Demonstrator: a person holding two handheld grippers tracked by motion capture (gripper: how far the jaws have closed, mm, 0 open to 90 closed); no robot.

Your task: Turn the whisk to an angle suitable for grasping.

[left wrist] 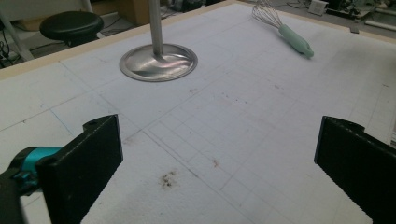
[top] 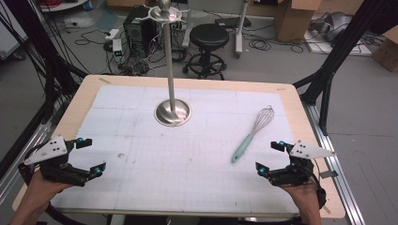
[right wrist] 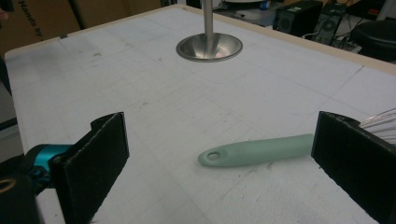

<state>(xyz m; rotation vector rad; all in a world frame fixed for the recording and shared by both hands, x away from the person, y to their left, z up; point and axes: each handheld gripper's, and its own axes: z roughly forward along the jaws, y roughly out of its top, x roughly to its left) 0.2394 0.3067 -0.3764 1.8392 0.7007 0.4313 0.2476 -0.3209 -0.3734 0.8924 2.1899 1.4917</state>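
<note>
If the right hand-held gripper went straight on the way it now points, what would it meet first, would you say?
Probably the whisk: its green handle lies on the mat just ahead, between the open jaws of the right hand-held gripper. How far ahead is hard to judge.

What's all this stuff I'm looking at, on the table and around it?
whisk: one, mint-green handle with wire loops, lying flat on the right half of the mat
metal stand: one, silver, round base and upright pole, at the far middle of the mat
mat: one, white with a faint grid, covers most of the table
table: one, pale wood edge
stool: one, black, on the floor beyond the table
cardboard boxes: a few, brown, far right on the floor
left gripper: black jaws open, near left corner
right gripper: black jaws open, near the whisk's handle
</note>
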